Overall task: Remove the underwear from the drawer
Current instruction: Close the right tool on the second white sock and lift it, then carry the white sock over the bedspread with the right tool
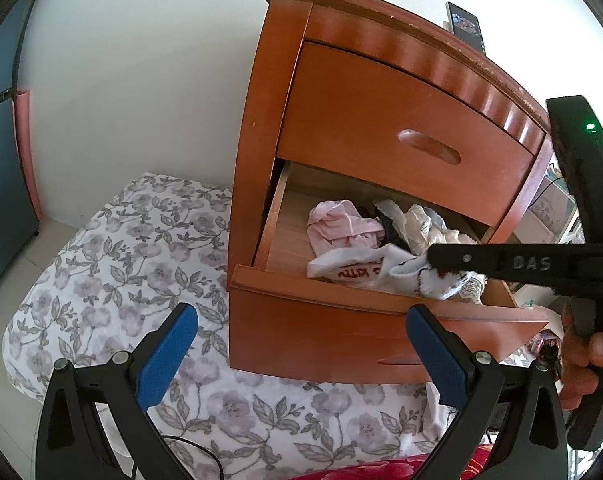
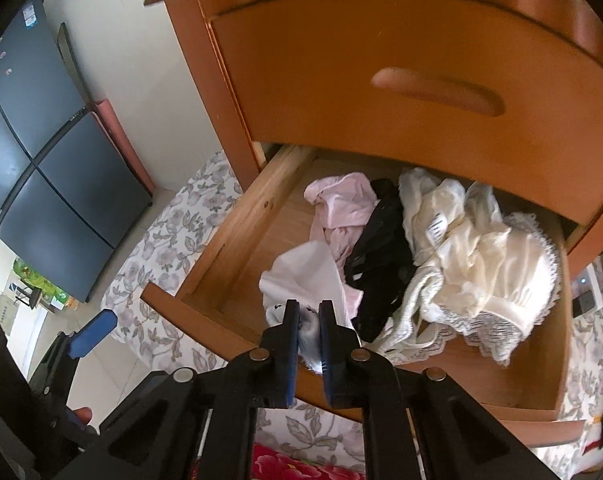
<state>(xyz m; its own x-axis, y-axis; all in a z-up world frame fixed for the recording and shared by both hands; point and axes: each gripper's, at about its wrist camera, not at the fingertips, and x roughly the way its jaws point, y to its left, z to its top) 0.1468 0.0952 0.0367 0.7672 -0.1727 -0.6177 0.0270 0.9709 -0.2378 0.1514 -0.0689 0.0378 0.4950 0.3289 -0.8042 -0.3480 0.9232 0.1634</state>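
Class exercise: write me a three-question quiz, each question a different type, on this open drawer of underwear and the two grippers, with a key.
1. True or false: the right gripper is shut on the white underwear.
2. Which drawer is pulled out? A. upper drawer B. lower drawer
3. Fill in: the left gripper is ____.

Key: 1 true; 2 B; 3 open, holding nothing.

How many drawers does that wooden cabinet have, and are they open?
2. The upper drawer is shut; the lower drawer is pulled open, with underwear heaped inside. Any drawer farther down would be hidden below it.
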